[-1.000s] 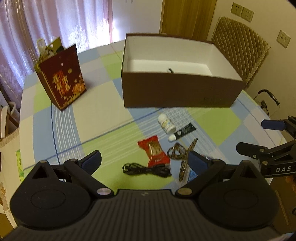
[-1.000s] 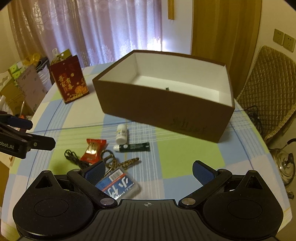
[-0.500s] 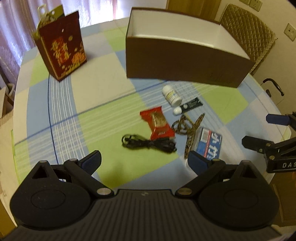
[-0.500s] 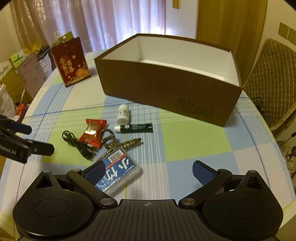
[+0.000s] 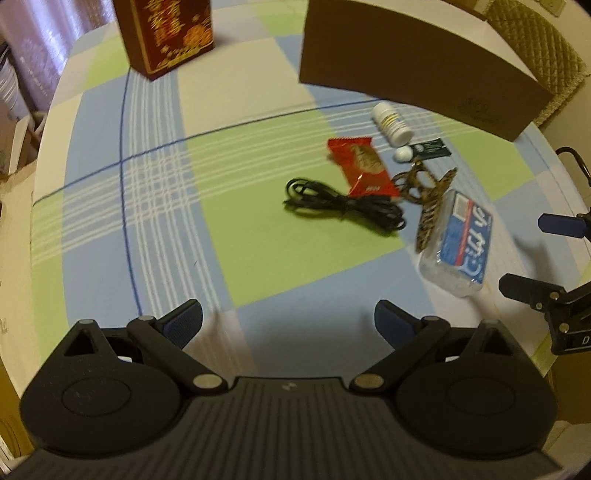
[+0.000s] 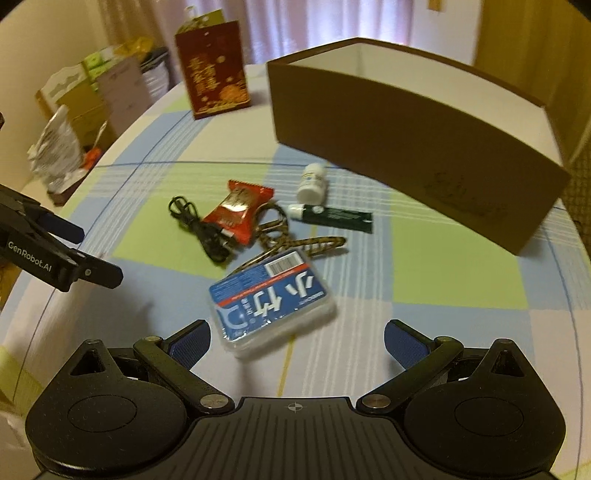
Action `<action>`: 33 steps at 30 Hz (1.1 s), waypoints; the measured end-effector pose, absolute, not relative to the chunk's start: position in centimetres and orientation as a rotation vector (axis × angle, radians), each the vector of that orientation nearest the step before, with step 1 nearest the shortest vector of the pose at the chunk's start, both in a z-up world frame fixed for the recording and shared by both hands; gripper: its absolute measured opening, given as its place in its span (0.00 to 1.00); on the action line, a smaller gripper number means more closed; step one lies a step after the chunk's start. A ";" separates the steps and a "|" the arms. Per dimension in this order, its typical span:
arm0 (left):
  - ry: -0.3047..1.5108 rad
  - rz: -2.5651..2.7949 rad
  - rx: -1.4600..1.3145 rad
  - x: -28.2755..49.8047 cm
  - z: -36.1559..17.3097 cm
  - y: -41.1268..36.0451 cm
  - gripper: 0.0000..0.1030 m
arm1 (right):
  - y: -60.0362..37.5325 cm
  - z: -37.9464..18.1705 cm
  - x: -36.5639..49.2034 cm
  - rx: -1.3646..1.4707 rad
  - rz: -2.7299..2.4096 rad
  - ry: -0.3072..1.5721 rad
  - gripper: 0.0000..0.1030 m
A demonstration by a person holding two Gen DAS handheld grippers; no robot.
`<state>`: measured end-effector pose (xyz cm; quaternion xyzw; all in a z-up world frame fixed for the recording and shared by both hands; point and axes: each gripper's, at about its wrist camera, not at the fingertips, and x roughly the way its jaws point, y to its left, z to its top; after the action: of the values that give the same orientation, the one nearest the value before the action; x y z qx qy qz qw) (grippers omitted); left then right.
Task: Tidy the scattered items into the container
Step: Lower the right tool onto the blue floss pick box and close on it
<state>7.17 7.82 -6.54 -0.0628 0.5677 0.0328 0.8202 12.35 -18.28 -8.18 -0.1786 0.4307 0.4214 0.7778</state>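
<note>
A brown cardboard box (image 6: 413, 136) with a white inside stands at the back of the checked tablecloth. In front of it lie a blue tissue pack (image 6: 271, 304), a leopard hair claw (image 6: 291, 242), a red snack packet (image 6: 240, 212), a coiled black cable (image 5: 343, 205), a white pill bottle (image 6: 312, 182) and a dark green tube (image 6: 334, 216). My right gripper (image 6: 297, 341) is open just short of the tissue pack. Open too, my left gripper (image 5: 288, 321) hovers over bare cloth, short of the cable.
A red gift bag (image 5: 166, 33) stands at the back left of the round table (image 5: 110, 221). Boxes and bags (image 6: 81, 110) are stacked beyond the table's left edge. A quilted chair (image 5: 539, 48) sits behind the box.
Both grippers have dropped lower and moved forward toward the scattered items, which now look larger. The tissue pack lies right before the right gripper. Both stay open.
</note>
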 end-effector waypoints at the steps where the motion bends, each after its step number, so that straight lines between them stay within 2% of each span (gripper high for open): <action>1: 1.213 0.073 -0.138 7.1 -6.7 7.9 0.95 | -18.1 -8.3 12.4 -0.390 0.926 0.933 1.00; 13: 1.239 0.118 -0.172 7.2 -7.7 9.2 0.95 | -15.9 -10.3 12.8 -0.532 1.039 0.905 1.00; 25: 1.250 0.147 -0.188 7.3 -8.0 10.0 0.95 | -15.0 -11.5 14.3 -0.516 1.141 0.896 1.00; 26: 1.251 0.147 -0.188 7.3 -8.1 10.0 0.95 | -15.1 -11.5 14.3 -0.509 1.143 0.891 0.89; 33: 1.249 0.134 -0.184 7.7 -8.3 9.7 0.95 | -16.2 -11.3 14.3 -0.502 1.101 0.911 0.89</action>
<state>7.68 9.65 -8.28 -0.0858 0.5835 0.0626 0.8051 14.33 -16.19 -11.25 -0.2278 0.4134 0.4994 0.7265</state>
